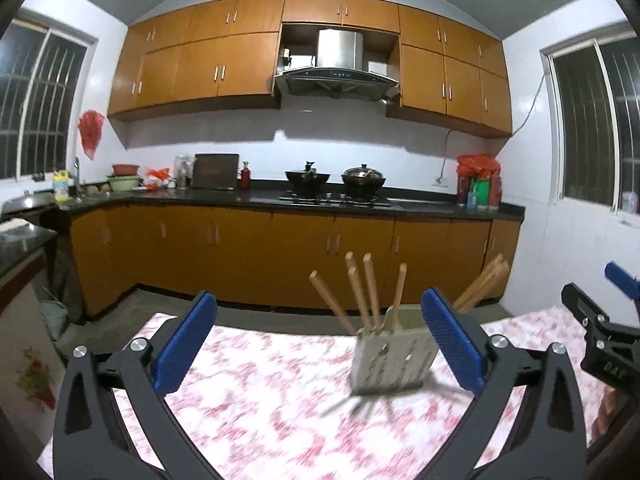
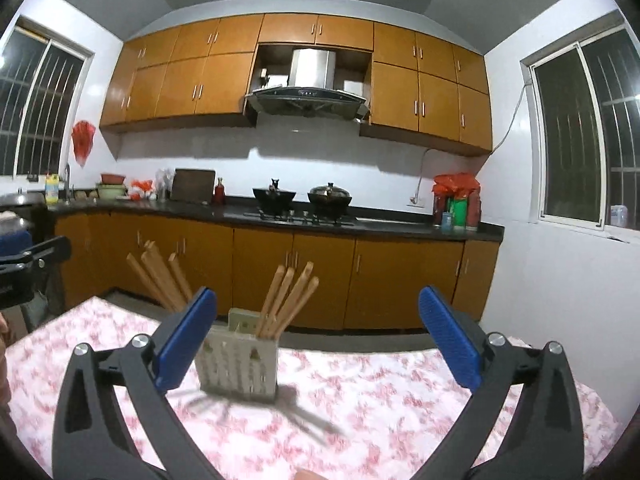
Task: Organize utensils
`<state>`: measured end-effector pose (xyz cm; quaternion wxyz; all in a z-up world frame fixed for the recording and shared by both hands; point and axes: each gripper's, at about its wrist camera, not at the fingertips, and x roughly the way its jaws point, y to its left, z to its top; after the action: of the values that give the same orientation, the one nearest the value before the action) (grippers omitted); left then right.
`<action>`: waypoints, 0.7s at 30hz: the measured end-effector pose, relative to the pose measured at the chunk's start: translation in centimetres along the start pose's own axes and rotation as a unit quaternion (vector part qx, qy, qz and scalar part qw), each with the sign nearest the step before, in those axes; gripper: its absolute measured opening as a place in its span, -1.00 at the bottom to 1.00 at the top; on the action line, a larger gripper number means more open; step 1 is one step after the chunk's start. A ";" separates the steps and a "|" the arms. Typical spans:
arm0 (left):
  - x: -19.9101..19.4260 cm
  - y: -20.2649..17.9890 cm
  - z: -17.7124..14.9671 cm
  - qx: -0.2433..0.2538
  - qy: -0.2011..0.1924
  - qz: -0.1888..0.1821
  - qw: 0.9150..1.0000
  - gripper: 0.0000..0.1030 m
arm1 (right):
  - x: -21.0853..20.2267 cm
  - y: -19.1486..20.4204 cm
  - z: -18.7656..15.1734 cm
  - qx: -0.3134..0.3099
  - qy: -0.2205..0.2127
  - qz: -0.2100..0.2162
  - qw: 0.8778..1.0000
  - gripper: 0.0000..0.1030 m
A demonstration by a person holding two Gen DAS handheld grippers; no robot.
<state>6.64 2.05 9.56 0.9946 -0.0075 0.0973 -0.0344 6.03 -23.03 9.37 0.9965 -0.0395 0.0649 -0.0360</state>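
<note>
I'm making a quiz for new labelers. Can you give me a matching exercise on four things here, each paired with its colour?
Things:
1. chopsticks
2. holder
3. gripper pads
4. tablecloth

Colours:
A. blue
B. pink and white floral
C. wood tan
D. pale grey-white

Pairs: 1-C, 2-D, 3-A, 4-B

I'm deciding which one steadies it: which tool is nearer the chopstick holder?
Right, marginally. The right tool has the chopstick holder just beyond its left finger; the left tool has it beyond its right finger. Both are open.
</note>
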 end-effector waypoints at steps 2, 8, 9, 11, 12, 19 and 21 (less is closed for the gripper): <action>-0.9 -0.1 -1.0 0.010 0.001 0.011 1.000 0.97 | -1.0 0.2 -0.9 0.009 0.011 0.009 1.000 0.92; -1.8 -0.3 -4.2 0.017 0.046 -0.004 0.999 0.97 | -2.2 0.5 -3.2 0.024 0.043 0.009 0.999 0.92; -2.0 -0.3 -4.6 0.016 0.047 -0.002 0.999 0.97 | -2.5 0.5 -3.5 0.029 0.043 0.006 0.999 0.92; -2.2 -0.4 -5.5 0.019 0.052 0.006 0.998 0.97 | -3.0 0.5 -4.3 0.040 0.048 -0.002 0.998 0.92; -2.3 -0.5 -5.7 0.022 0.055 0.010 0.998 0.97 | -3.2 0.5 -4.7 0.042 0.053 0.004 0.998 0.92; -2.6 -1.0 -7.9 0.035 0.082 0.018 0.996 0.97 | -3.9 1.5 -7.0 0.011 0.087 0.006 0.996 0.92; -2.7 -1.1 -8.6 0.036 0.090 0.015 0.995 0.97 | -3.8 1.5 -7.8 0.016 0.102 0.009 0.995 0.92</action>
<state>2.22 1.11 1.69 0.9820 0.0328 0.1848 -0.0236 1.29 -21.80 1.98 0.9855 -0.0187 0.1656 -0.0316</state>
